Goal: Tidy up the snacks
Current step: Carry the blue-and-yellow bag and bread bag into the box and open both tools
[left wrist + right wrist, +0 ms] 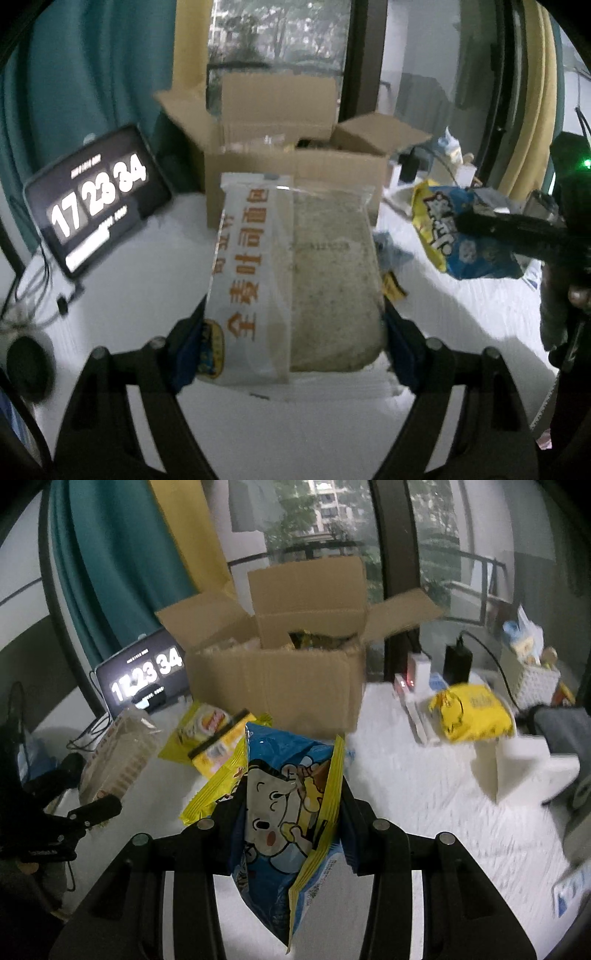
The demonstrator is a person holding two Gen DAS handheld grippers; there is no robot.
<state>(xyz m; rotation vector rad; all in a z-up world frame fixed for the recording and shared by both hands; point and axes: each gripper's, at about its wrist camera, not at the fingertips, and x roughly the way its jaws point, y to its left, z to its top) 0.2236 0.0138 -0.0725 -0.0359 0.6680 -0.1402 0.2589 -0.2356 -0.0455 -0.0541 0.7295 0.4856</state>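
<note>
In the left wrist view, the left hand-held gripper (291,332) is pinching a bread bag (295,273), with the open cardboard box (295,177) just beyond it.

In the right wrist view, the right hand-held gripper (291,823) is clamping a blue snack bag (288,812) above the tabletop (424,805), the box ahead.

right hand-held gripper (291,823): clamped on blue snack bag (284,812) | open cardboard box (280,679): far, behind | worktop (424,794): white
</note>
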